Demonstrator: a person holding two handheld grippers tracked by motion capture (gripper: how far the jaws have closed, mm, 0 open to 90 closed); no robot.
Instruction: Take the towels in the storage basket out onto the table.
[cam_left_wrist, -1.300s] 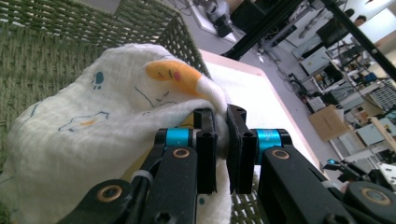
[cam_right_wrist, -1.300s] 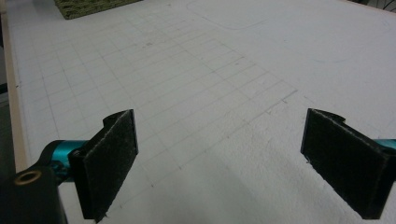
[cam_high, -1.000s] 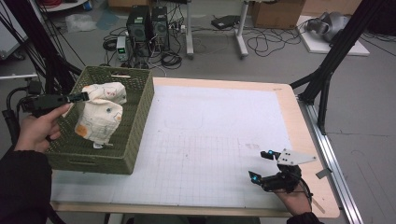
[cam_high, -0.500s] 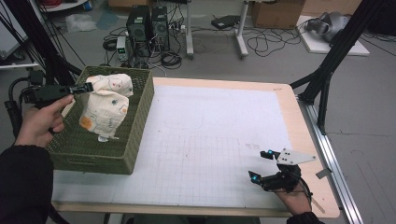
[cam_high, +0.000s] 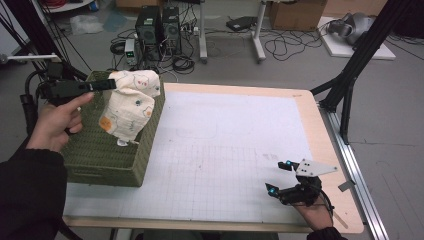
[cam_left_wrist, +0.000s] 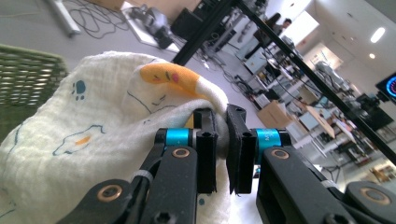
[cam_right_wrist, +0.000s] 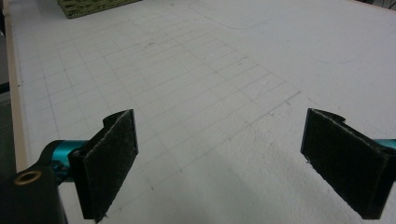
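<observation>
Figure. Lifting a printed muslin cloth from a woven basket.

The left tool (cam_high: 107, 85) has its jaws pressed together on a bunched fold of the cloth (cam_high: 131, 107), a cream fabric printed with small animal and paw motifs. In the left gripper view the fabric is pinched between the two black pads (cam_left_wrist: 208, 140), the rest billowing to the left of them (cam_left_wrist: 93, 140). Gripping a gathered fold near the top, rather than a flat edge, probably lets the fabric hang free and unfurl under its own weight. The cloth hangs at the far right corner of the green woven basket (cam_high: 107, 160), its lower end trailing down inside the basket and against the right wall. The basket stands on the left part of the desk (cam_high: 225, 150), whose white gridded mat offers an open area for laying the cloth out.

The right tool (cam_high: 280, 177) rests low near the front right edge of the desk, jaws spread wide with nothing between them (cam_right_wrist: 224, 154); it appears parked until the cloth comes within reach.

Compared with one second earlier, the left hand (cam_high: 55, 120) has carried the cloth upward and toward the basket's far right corner, so less of the fabric lies inside. The right tool has kept its place.
</observation>
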